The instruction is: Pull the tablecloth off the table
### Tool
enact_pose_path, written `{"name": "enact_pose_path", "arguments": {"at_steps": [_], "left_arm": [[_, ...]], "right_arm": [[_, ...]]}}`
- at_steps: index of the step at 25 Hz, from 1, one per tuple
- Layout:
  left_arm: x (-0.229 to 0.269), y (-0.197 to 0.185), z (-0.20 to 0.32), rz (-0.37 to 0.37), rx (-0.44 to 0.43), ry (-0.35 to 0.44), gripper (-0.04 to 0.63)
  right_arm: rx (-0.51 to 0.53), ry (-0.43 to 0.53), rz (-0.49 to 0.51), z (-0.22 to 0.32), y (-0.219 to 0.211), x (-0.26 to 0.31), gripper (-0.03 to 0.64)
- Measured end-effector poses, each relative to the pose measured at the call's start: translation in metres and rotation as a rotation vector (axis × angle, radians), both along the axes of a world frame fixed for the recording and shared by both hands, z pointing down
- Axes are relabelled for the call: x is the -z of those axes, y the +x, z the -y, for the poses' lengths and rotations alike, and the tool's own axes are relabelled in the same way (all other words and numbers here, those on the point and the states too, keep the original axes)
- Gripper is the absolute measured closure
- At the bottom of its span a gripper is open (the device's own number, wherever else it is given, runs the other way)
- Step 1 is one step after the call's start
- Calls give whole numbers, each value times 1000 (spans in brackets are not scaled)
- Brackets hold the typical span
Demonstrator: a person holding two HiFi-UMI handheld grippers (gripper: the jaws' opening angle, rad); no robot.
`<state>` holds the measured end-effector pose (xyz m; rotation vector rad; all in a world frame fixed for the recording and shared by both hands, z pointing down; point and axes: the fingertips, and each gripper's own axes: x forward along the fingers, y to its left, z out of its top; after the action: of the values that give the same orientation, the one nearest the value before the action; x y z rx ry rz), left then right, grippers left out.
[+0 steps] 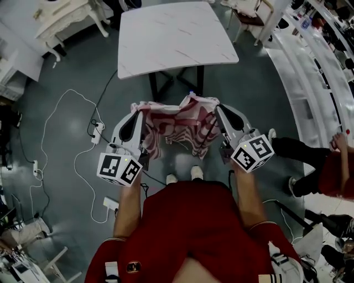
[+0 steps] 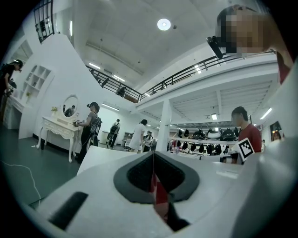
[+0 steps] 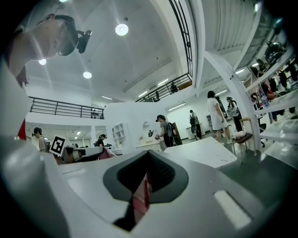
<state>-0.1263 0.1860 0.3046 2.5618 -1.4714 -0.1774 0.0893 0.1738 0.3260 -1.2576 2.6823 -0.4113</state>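
A red and white striped tablecloth hangs bunched in the air between my two grippers, clear of the white marble table beyond it, whose top is bare. My left gripper is shut on the cloth's left corner, and a red strip of cloth shows pinched between its jaws. My right gripper is shut on the right corner, with a striped fold of cloth caught between its jaws. Both grippers point up and away from me at about waist height.
White cables and power strips lie on the grey floor at left. A white dressing table stands far left. A white counter runs along the right, with a person in red beside it. My feet show below the cloth.
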Motion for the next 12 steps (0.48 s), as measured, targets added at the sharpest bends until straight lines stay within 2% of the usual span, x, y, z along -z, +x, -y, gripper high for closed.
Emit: {"name": "enact_pose_path", "arguments": {"at_steps": [12], "left_arm": [[7,3,-2,-3,-17,12,584]], "right_arm": [[-18,2,4,-7,4,1,604]]}}
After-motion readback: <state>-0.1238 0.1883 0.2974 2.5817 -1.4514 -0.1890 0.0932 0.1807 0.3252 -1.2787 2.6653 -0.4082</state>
